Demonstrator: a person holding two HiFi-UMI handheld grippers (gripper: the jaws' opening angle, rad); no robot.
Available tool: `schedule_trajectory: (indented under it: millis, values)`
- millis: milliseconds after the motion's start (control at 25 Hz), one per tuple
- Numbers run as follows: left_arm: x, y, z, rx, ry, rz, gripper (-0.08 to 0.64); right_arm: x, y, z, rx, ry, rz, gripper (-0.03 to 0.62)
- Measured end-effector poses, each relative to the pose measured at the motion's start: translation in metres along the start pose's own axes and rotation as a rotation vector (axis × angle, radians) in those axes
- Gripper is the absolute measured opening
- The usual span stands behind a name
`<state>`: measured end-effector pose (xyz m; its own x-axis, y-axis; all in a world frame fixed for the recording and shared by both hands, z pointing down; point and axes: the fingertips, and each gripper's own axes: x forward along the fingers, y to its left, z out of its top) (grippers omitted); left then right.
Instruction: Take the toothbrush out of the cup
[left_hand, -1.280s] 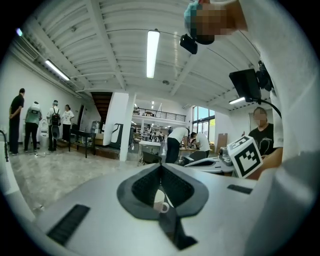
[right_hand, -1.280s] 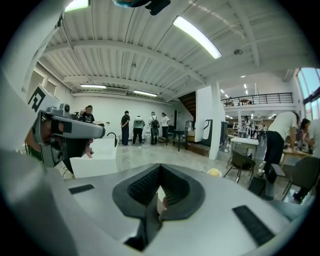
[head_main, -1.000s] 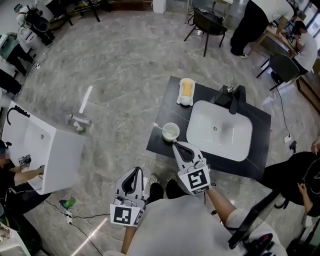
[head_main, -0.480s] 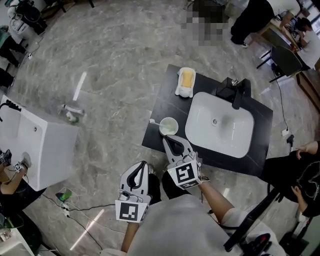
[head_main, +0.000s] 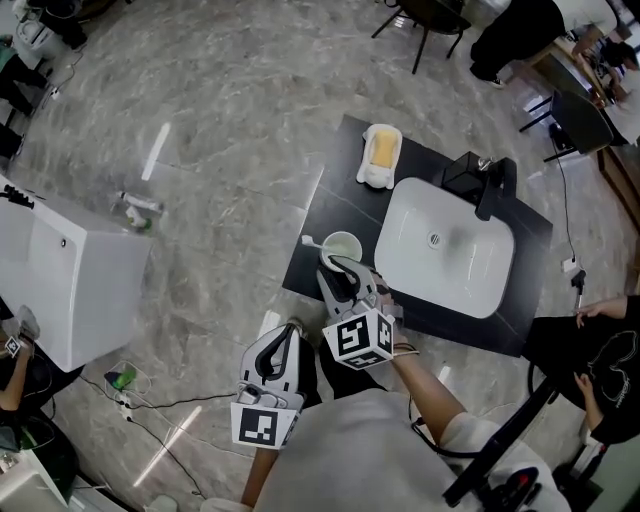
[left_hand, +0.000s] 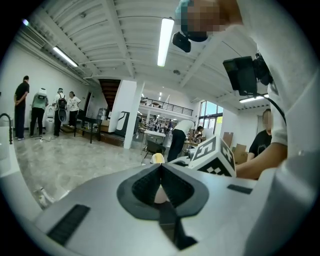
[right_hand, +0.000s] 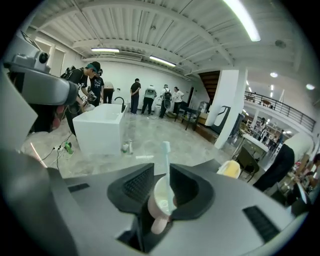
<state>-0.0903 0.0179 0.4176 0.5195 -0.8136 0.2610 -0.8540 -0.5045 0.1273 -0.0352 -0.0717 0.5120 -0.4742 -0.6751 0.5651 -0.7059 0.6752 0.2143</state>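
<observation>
I see my right gripper (right_hand: 161, 172), the nearer one, with jaws just opening and apart, the toothbrush (right_hand: 165, 156) lined up in their gap but not pinched, standing near upright in the cup (right_hand: 161, 202) on the counter (head_main: 325, 205) just ahead; on my left gripper (left_hand: 160, 169) the jaws are together.

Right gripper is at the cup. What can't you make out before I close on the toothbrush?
Head view: the right gripper covers the cup's near rim, hiding any contact; the toothbrush is tiny.
Right gripper view: the jaws have just been opening either side of the toothbrush; the cup wall hides its lower handle.
Left gripper view: the shut left gripper blocks the scene; a pale sliver behind it can't be identified.
</observation>
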Motion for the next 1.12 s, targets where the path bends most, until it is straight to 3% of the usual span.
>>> schedule_trajectory:
  millis: [80,400,680,760,880,1120]
  values:
    - [-0.001,0.003,0.001,0.0,0.005,0.007,0.003,0.005,-0.002,-0.001,-0.009,0.019,-0.008,0.124]
    - [-0.007,0.012,0.004,-0.007,0.006,0.033,0.003,0.032,-0.006,-0.009,-0.091,0.123,-0.004,0.124]
    - [-0.014,0.019,0.002,-0.025,0.002,0.05,0.003,0.039,-0.01,-0.008,-0.114,0.116,-0.016,0.123]
    - [-0.015,0.02,0.003,-0.029,0.004,0.054,0.003,0.04,-0.012,-0.009,-0.125,0.114,-0.024,0.107]
    - [-0.015,0.023,0.003,-0.035,0.004,0.058,0.003,0.039,-0.017,-0.007,-0.142,0.096,-0.063,0.025]
    - [-0.018,0.025,0.001,-0.044,0.006,0.059,0.003,0.04,-0.02,-0.007,-0.123,0.093,-0.071,0.025]
